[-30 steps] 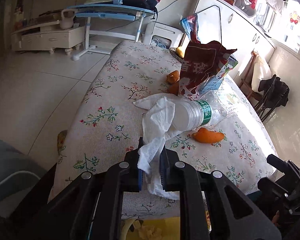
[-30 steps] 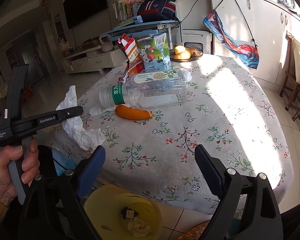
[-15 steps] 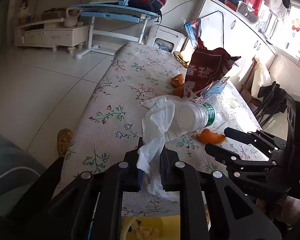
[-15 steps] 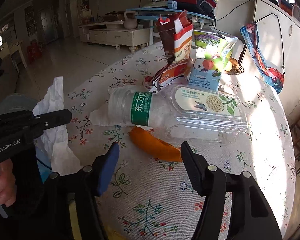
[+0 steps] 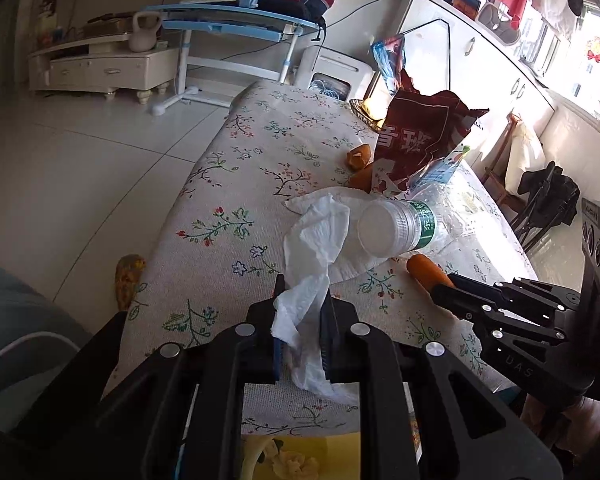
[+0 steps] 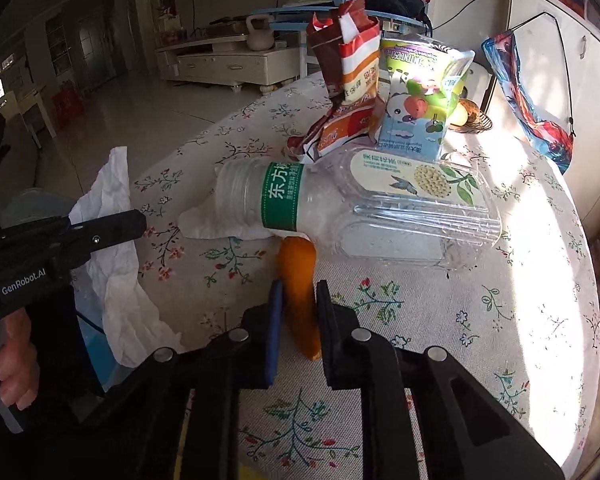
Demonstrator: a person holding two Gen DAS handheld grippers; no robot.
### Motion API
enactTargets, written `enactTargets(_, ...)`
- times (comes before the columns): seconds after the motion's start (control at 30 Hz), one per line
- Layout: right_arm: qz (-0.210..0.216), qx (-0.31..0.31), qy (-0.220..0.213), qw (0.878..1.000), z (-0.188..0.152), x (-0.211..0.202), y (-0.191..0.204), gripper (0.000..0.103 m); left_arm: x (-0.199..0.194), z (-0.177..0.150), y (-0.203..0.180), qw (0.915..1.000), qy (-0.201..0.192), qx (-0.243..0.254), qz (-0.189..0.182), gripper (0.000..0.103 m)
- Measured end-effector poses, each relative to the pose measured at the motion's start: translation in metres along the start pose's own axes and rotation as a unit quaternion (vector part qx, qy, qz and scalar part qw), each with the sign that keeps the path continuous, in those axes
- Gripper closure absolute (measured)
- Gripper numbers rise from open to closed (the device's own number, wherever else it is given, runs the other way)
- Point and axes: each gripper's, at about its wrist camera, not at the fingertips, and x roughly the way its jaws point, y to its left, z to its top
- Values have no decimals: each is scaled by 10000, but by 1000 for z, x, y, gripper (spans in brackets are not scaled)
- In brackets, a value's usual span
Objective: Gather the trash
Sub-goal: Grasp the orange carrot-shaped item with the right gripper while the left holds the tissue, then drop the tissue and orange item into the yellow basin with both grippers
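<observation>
Our left gripper is clenched on a crumpled white paper tissue at the table edge. Our right gripper is closing around a curved orange peel, which lies on the floral tablecloth beside the clear plastic bottle.

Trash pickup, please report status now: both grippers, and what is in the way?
Left gripper shut on white tissue. Right gripper closing, orange peel between its pads. Plastic bottle lies just behind peel, against its far end.
</observation>
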Motion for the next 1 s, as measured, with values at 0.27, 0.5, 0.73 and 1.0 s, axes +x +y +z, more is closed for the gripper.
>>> enactTargets(0.27,24,1212,-302,9922,-39,-44,-49,90,-2,-2,-11,9997,-49,258,0,90)
enactTargets(0.5,392,1854,-411,9810,-58,-58,-60,90,-11,-6,-25,9979,-227,587,-133,90)
enactTargets(0.73,721,1854,-526,9786,-61,-71,-42,90,-25,-11,-32,9969,-359,674,-203,90)
enactTargets(1.0,1089,1843,-433,9759,-75,-81,-22,90,-46,-24,-37,9965,-479,654,-205,90)
